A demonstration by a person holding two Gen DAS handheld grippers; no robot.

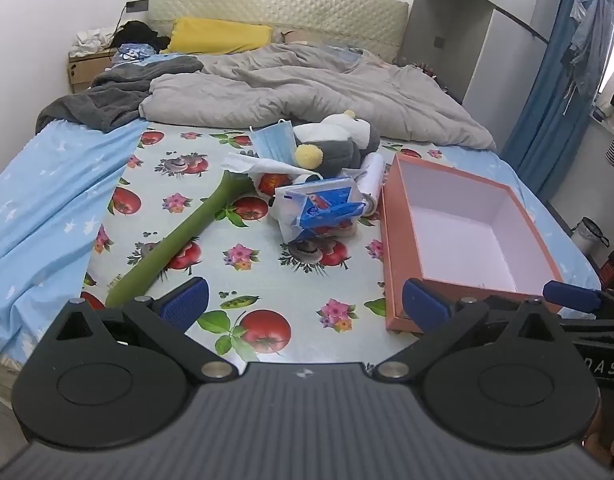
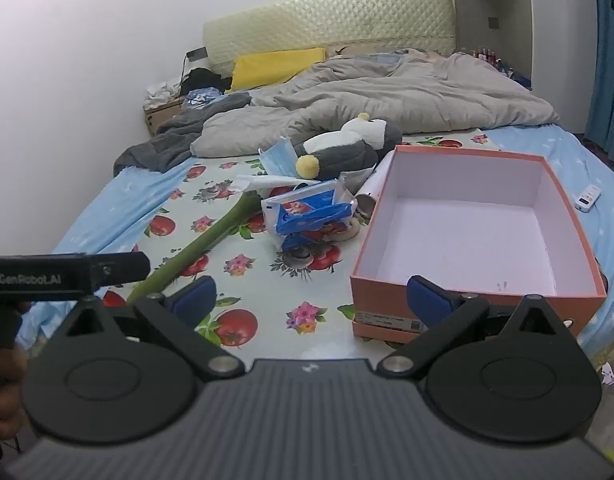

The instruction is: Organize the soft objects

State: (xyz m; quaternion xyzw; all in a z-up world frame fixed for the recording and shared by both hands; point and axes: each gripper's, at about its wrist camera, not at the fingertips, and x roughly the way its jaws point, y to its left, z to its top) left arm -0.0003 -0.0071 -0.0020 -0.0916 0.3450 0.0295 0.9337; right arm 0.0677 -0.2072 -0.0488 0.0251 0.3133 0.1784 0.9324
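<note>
Both grippers hover low over the foot of the bed, jaws spread wide and holding nothing: the left gripper (image 1: 303, 300) faces the flowered cloth (image 1: 267, 264), the right gripper (image 2: 311, 300) sits just before the box (image 2: 479, 292). Farthest left ahead of the left gripper lies the green stick (image 1: 179, 240), long and slanted, its near end just beside the left finger; it looks rubbery and bendable, so a grip near its middle would probably keep it from drooping. Ahead and slightly right sits the heap: a blue mask (image 1: 273, 144), thin and floppy, best pinched at an edge; the white paper (image 1: 263, 166) under it; the blue packet (image 1: 327, 208), crinkly and likely slippery, to be pinched across a fold. Behind them the plush penguin (image 1: 335, 140) looks light and squashy, and its thick grey body should take a firm squeeze without slipping. Right of the packet a white roll (image 1: 373, 184) leans against the box, stiffer than the rest. The box, open and with nothing in it, stands just ahead of the right gripper, its near wall almost touching the right finger.
</note>
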